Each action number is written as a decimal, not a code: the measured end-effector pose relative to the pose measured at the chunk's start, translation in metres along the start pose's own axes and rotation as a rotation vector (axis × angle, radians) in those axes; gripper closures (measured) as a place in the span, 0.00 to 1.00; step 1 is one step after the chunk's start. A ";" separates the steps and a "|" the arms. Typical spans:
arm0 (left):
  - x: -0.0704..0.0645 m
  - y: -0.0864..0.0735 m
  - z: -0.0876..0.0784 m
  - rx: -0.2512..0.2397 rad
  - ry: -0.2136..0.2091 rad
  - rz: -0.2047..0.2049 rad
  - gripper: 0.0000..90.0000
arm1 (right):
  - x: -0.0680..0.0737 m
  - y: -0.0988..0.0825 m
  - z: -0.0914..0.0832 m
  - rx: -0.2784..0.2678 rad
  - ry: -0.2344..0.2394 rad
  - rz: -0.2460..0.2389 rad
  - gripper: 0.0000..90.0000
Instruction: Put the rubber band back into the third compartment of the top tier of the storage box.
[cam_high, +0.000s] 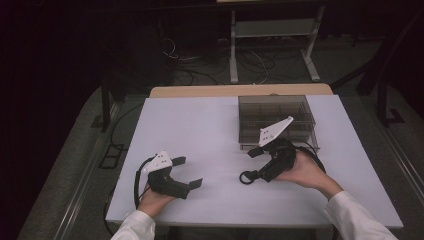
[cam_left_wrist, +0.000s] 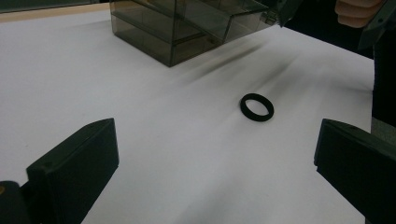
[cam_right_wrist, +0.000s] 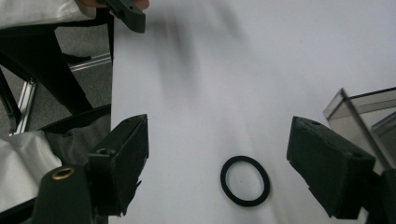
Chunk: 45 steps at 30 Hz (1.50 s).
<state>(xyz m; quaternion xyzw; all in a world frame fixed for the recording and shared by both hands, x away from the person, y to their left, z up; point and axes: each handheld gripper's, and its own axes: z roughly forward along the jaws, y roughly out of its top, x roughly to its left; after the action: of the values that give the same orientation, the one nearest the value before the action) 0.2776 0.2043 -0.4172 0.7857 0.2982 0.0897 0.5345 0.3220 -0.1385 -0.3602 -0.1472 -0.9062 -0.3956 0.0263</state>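
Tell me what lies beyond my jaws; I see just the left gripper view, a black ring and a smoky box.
Observer: From the high view, the right gripper sits beside the black ring, box behind it.
Operator: Report its jaws.
Observer: Open in the right gripper view, the ring flat on the table between them, not gripped.
Operator: And my own gripper?
Observer: The left gripper is open, well left of the ring, holding nothing.
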 end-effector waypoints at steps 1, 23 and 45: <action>0.000 0.000 0.000 0.001 0.000 0.000 0.00 | 0.000 -0.001 0.002 0.001 0.004 0.001 0.22; 0.000 0.000 -0.001 -0.001 0.001 0.001 0.00 | 0.000 -0.014 0.030 0.030 0.027 0.005 0.23; -0.001 0.000 -0.001 0.001 -0.001 0.005 0.00 | 0.000 -0.033 0.042 0.023 -0.003 0.014 0.34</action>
<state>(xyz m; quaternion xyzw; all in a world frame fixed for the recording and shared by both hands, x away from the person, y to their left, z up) 0.2763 0.2047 -0.4166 0.7867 0.2961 0.0903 0.5341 0.3153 -0.1294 -0.4131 -0.1539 -0.9097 -0.3846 0.0294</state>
